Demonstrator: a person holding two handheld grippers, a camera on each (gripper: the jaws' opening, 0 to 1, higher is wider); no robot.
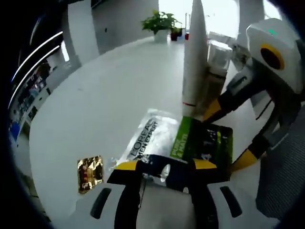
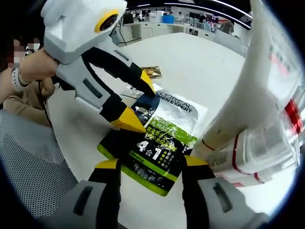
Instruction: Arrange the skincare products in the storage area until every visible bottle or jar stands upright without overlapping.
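A flat L'Oreal Men Expert pack, silver at one end and black and green at the other, lies on the white table. My left gripper is shut on its dark blue end, whose edge reaches from jaw to jaw. In the right gripper view that gripper comes in from the left onto the pack. My right gripper stands open with the pack's black and green end between its jaws. A tall white tube stands upright just beyond the pack, a clear bottle behind it. Both stand close at the right, the tube and the bottle.
A small gold foil sachet lies on the table to the left of the pack, the same gold sachet beyond the left gripper. A person's hand holds that gripper. A grey mesh chair stands beside the table. A potted plant sits at the far edge.
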